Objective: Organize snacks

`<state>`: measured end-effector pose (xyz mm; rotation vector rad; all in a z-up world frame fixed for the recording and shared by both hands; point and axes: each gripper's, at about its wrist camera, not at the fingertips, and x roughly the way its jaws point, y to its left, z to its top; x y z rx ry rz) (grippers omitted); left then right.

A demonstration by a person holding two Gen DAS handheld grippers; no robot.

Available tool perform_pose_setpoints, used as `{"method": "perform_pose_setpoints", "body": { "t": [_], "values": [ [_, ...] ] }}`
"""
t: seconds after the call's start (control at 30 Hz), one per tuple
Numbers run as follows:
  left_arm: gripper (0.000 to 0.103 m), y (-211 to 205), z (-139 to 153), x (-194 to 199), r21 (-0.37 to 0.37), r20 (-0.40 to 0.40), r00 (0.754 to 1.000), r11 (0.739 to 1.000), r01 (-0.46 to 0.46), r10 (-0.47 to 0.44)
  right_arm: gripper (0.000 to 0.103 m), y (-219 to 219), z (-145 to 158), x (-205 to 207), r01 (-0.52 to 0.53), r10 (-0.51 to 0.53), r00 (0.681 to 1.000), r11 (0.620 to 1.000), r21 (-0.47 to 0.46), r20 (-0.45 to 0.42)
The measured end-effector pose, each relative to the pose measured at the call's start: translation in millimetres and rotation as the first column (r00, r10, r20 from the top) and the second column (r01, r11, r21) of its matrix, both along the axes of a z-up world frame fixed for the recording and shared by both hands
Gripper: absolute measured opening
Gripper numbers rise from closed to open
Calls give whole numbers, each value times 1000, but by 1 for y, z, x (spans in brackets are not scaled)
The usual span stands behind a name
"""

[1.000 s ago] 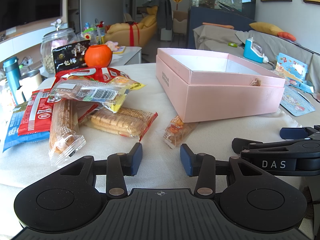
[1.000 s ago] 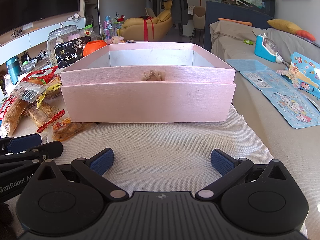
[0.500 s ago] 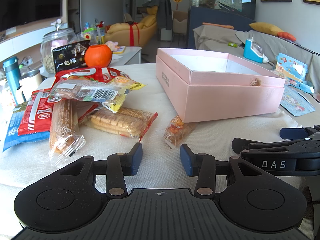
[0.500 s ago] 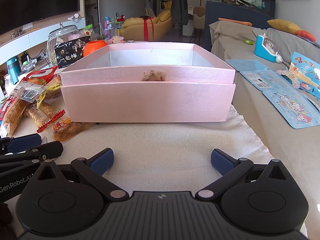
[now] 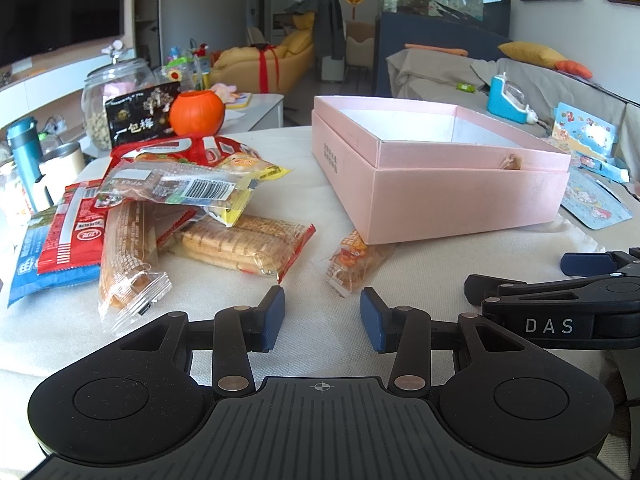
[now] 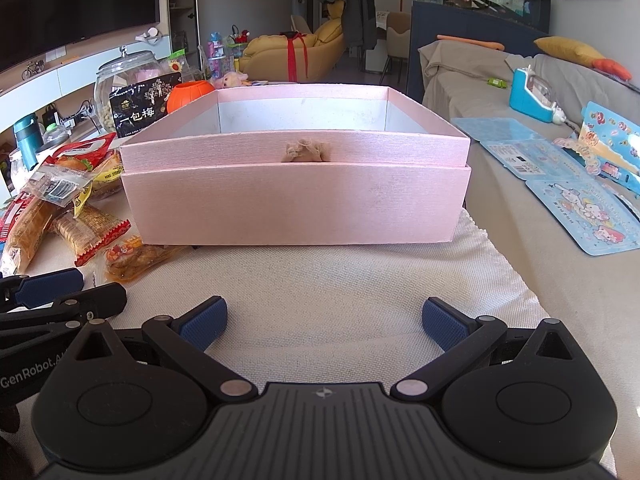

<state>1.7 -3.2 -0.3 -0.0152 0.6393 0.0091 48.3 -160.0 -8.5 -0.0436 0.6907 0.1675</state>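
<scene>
Black plastic right gripper (image 6: 324, 320) at bottom of frame: blue textured pads spread wide over woven cream cloth (image 6: 340, 276), holding nothing. My left gripper (image 5: 322, 320) has a narrower gap, also empty; small orange snack packet (image 5: 354, 260) lies just past its pads, one end tucked against the pink box (image 5: 460, 196). Box floor mostly hidden behind its front wall. Crinkly wrapper pile (image 5: 160, 204) at mid-left; rearmost packs overlap, can't separate them.
</scene>
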Motion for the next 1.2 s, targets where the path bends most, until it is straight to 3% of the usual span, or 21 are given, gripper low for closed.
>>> {"method": "perform_pose_setpoints", "body": {
  "t": [0.2, 0.4, 0.5, 0.6, 0.73, 0.87, 1.0, 1.13, 1.2],
  "values": [
    [46, 5, 1, -2, -44, 4, 1000, 999, 5, -5, 103, -2, 0, 0, -6, 6, 1000, 1000, -4, -5],
    [43, 25, 12, 5, -88, -20, 997, 993, 77, -79, 103, -3, 10, 18, -92, 89, 986, 996, -17, -139],
    [43, 34, 29, 2, -114, 12, 993, 987, 114, -114, 103, -1, 13, 22, -111, 103, 979, 993, -35, -174],
    [43, 48, 43, -5, -131, 44, 995, 987, 98, -93, 103, 4, 16, 32, -159, 147, 967, 986, -44, -207],
    [43, 70, 47, -3, -140, 32, 999, 990, 23, -19, 99, 13, 34, 52, -235, 255, 946, 965, 116, -201],
    [42, 88, 41, -1, -170, -8, 999, 984, -46, 46, 99, 39, 37, 84, -205, 249, 942, 958, 203, -225],
    [42, 93, 42, 0, -197, -17, 999, 980, -41, 38, 95, 69, 24, 100, -209, 233, 946, 970, 127, -223],
    [42, 95, 40, 18, -232, -46, 997, 970, -75, 66, 74, 89, 22, 71, -312, 306, 938, 950, -12, -162],
    [42, 94, 34, 33, -223, -75, 993, 970, -101, 86, 74, 87, 22, 56, -344, 335, 932, 938, -48, -138]
  ]
}}
